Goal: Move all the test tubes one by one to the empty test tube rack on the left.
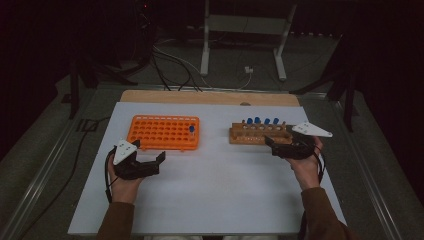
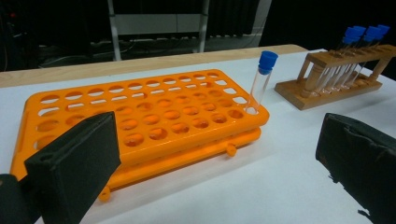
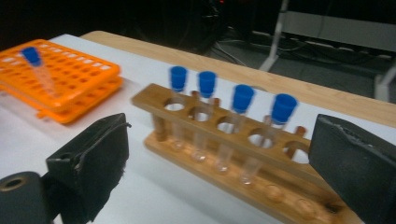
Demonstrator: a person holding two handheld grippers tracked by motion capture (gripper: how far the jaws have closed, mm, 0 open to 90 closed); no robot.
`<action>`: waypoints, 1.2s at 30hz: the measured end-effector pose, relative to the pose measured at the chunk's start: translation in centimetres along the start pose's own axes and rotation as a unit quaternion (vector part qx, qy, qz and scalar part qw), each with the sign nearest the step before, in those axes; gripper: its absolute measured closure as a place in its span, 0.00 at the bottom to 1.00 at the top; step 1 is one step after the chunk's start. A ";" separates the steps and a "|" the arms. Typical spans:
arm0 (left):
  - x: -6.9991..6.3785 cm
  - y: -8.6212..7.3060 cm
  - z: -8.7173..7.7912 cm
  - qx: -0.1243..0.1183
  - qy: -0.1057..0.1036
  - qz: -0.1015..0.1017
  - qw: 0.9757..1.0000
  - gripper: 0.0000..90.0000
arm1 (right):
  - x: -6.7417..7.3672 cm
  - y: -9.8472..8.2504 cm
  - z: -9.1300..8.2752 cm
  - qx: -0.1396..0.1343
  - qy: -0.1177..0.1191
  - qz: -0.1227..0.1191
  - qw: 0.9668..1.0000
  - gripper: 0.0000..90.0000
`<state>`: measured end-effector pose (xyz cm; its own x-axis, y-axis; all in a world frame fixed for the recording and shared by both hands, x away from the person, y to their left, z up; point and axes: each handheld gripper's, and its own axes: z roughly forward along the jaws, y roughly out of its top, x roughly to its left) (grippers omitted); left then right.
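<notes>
The right tongs (image 1: 278, 146) stand wide open and empty just before the wooden rack (image 1: 260, 134) with four blue-capped tubes (image 3: 243, 98); the left tongs (image 1: 150, 161), open too, hold nothing near the orange rack (image 1: 162, 132) on the counter (image 1: 215, 190)

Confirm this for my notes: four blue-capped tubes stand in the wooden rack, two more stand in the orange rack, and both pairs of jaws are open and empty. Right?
Not quite. The orange rack holds one blue-capped tube, not two, standing in a corner hole, as the left gripper view shows. The rest holds: four tubes in the wooden rack, and both the left gripper and the right gripper have open, empty jaws.
</notes>
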<state>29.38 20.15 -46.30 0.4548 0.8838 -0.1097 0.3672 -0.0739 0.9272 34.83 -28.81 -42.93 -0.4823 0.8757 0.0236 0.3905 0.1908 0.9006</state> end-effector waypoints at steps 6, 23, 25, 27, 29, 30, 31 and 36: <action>-0.1 -0.2 -0.1 -0.004 0.007 0.001 1.000 0.01 | -1.8 0.0 1.0 0.014 -0.011 0.018 1.000 0.18; -0.9 -0.3 0.3 -0.001 0.005 0.007 1.000 0.01 | -3.3 -1.3 4.9 0.018 -0.054 0.050 0.997 0.71; -0.8 -0.3 0.3 -0.001 0.005 0.006 1.000 0.01 | -3.4 -1.5 5.3 0.022 -0.058 0.057 0.996 0.72; -0.8 -0.3 0.2 -0.003 0.006 0.005 1.000 0.01 | -3.5 -1.6 5.5 0.022 -0.063 0.063 0.996 0.73; -0.8 -0.3 0.2 -0.002 0.006 0.005 1.000 0.01 | -3.5 -1.6 5.6 0.020 -0.064 0.065 0.996 0.73; -0.8 -0.3 0.3 -0.002 0.007 0.004 1.000 0.01 | -3.4 -1.6 5.6 0.020 -0.065 0.061 0.996 0.73; -0.8 -0.3 0.3 -0.002 0.006 0.004 1.000 0.01 | -3.4 -1.6 5.6 0.020 -0.066 0.058 0.996 0.74; -0.9 -0.3 0.3 -0.001 0.007 0.006 1.000 0.01 | -3.2 -1.5 5.7 0.011 -0.063 0.056 0.996 0.78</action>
<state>29.10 19.23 -46.60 0.4481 0.8890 -0.0941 0.3597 -0.0830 0.9294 40.27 -29.36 -46.83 -0.3327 0.9407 0.0670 0.4542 0.0976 0.8855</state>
